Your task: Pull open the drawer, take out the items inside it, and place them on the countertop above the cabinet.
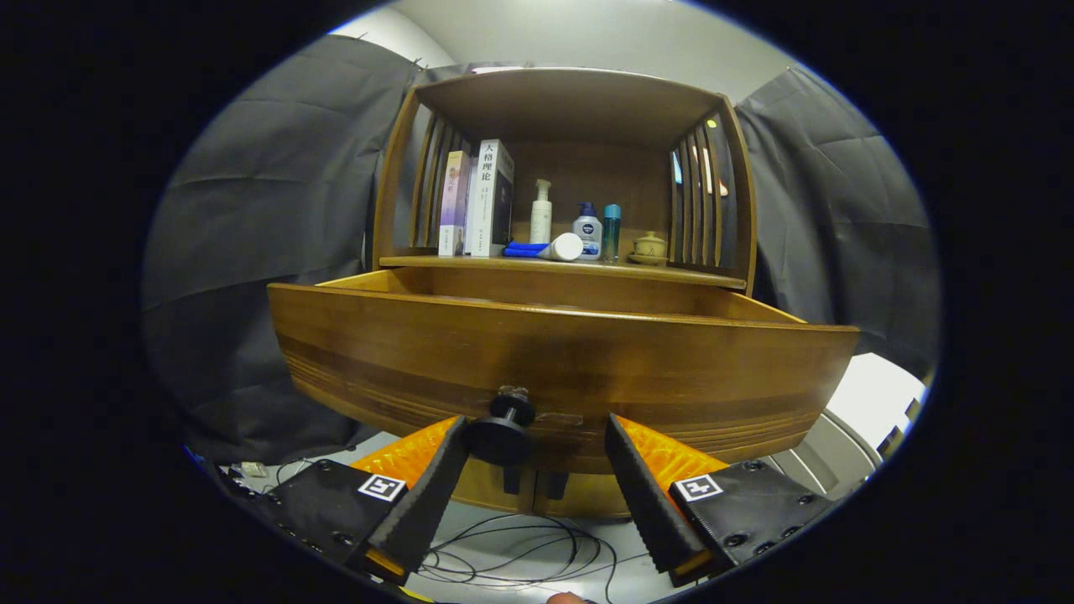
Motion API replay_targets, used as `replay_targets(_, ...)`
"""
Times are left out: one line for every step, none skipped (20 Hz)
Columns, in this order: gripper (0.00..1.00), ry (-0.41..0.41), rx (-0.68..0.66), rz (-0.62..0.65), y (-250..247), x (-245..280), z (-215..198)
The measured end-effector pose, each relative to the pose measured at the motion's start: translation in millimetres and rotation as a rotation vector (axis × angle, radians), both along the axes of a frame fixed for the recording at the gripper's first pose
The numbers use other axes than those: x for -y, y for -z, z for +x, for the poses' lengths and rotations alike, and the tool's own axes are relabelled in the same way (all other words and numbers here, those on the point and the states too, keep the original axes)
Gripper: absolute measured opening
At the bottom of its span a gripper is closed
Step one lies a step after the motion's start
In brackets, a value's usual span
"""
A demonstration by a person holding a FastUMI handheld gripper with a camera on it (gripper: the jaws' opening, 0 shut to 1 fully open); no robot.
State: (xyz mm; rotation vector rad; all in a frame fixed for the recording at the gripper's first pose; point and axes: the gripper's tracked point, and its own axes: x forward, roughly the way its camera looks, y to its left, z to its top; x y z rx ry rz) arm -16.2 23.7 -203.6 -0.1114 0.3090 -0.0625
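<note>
Wooden cabinet (pixel 570 109) against black cloth walls, drawer (pixel 554 361) pulled open, gripper (pixel 537 440) fingers spread apart, black knob (pixel 503 432) beside the left finger, books (pixel 480 201) and bottles (pixel 579 226) on countertop (pixel 503 262), cables (pixel 520 554) on floor.

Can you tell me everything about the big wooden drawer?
The drawer is brown, shiny-looking wood with darker stripes across its front. It is pulled out of the cabinet, below the countertop. A round black knob sticks out low on its front. The gripper is open in front of it; the left finger looks to be against the knob, the right finger stands apart. What lies inside is hidden.
</note>
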Motion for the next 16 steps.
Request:
replay_targets(1.00,0.006,0.002,0.001,0,1,3)
replay_targets(1.00,0.017,-0.001,0.005,1,2,4)
replay_targets(1.00,0.029,0.005,0.006,-1,2,5)
replay_targets(1.00,0.040,0.010,0.004,0,1,5)
replay_targets(1.00,0.048,0.015,-0.003,0,2,6)
replay_targets(1.00,0.055,0.018,-0.007,0,2,6)
replay_targets(1.00,0.064,0.021,-0.008,0,4,8)
replay_targets(1.00,0.075,0.020,-0.007,0,6,11)
replay_targets(1.00,0.089,0.015,0.000,-1,11,17)
replay_targets(0.99,0.099,0.005,0.011,0,15,22)
replay_targets(0.99,0.090,-0.001,0.035,-1,12,27)
replay_targets(0.98,0.089,0.000,0.043,-1,10,31)
replay_targets(0.98,0.084,-0.003,0.030,1,12,33)
replay_targets(0.98,0.086,0.003,0.016,0,14,36)
replay_targets(0.98,0.087,0.014,0.010,-1,13,39)
replay_targets(0.98,0.089,0.014,0.011,0,11,41)
